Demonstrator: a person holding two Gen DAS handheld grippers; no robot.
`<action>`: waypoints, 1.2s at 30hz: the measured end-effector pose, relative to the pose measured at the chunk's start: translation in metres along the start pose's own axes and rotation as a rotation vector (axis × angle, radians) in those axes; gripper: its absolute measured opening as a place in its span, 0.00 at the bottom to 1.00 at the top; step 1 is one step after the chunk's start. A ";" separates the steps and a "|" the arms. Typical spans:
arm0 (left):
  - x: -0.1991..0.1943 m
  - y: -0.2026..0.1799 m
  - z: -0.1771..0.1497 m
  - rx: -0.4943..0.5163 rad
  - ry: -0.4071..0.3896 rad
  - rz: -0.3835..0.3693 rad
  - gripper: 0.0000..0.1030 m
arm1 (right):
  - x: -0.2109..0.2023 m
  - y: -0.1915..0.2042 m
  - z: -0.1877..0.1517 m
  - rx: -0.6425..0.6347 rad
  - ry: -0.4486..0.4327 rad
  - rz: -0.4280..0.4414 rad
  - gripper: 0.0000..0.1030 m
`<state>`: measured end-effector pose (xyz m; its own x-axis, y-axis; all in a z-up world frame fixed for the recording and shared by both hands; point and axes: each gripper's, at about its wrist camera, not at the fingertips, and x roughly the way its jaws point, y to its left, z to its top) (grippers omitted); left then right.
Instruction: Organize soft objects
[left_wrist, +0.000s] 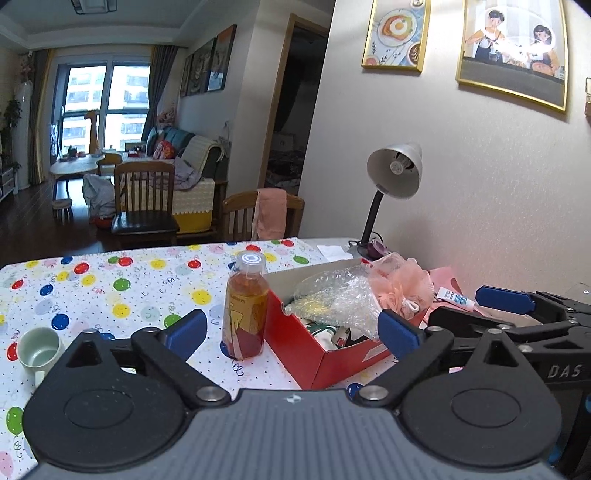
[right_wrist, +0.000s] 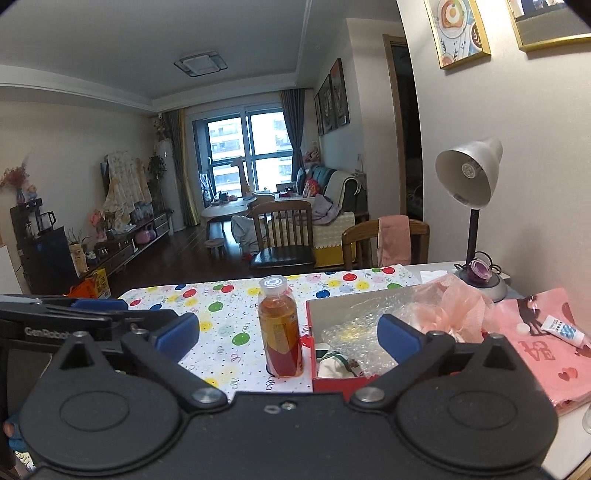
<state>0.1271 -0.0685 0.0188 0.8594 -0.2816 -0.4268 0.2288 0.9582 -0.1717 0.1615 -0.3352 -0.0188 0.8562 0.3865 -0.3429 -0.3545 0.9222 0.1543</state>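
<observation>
A red cardboard box (left_wrist: 314, 350) (right_wrist: 334, 382) stands on the balloon-print tablecloth (left_wrist: 129, 288). It holds bubble wrap (left_wrist: 332, 299) (right_wrist: 351, 328), a pink mesh bath puff (left_wrist: 402, 284) (right_wrist: 447, 314) and a white patterned cloth (left_wrist: 328, 334) (right_wrist: 332, 363). My left gripper (left_wrist: 291, 332) is open and empty, just in front of the box. My right gripper (right_wrist: 288, 338) is open and empty, also in front of the box; it shows at the right edge of the left wrist view (left_wrist: 517, 310).
A bottle of amber drink (left_wrist: 245, 306) (right_wrist: 280, 325) stands left of the box. A green mug (left_wrist: 38, 350) is at the near left. A desk lamp (left_wrist: 391, 184) (right_wrist: 471, 184), a pink bag (right_wrist: 546, 350) and a small tube (right_wrist: 563, 328) are at the right, by the wall.
</observation>
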 end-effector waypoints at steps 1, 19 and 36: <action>-0.003 0.000 -0.001 0.004 -0.006 0.004 0.97 | 0.000 0.002 -0.001 -0.007 -0.003 -0.004 1.00; -0.031 0.010 -0.019 0.023 -0.031 0.066 1.00 | -0.008 0.026 -0.012 -0.003 -0.017 -0.049 1.00; -0.042 0.013 -0.016 0.004 -0.058 0.073 1.00 | -0.010 0.029 -0.009 -0.005 -0.021 -0.062 1.00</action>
<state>0.0866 -0.0450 0.0199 0.8990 -0.2079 -0.3854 0.1664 0.9763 -0.1385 0.1394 -0.3120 -0.0197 0.8839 0.3288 -0.3324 -0.3029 0.9443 0.1288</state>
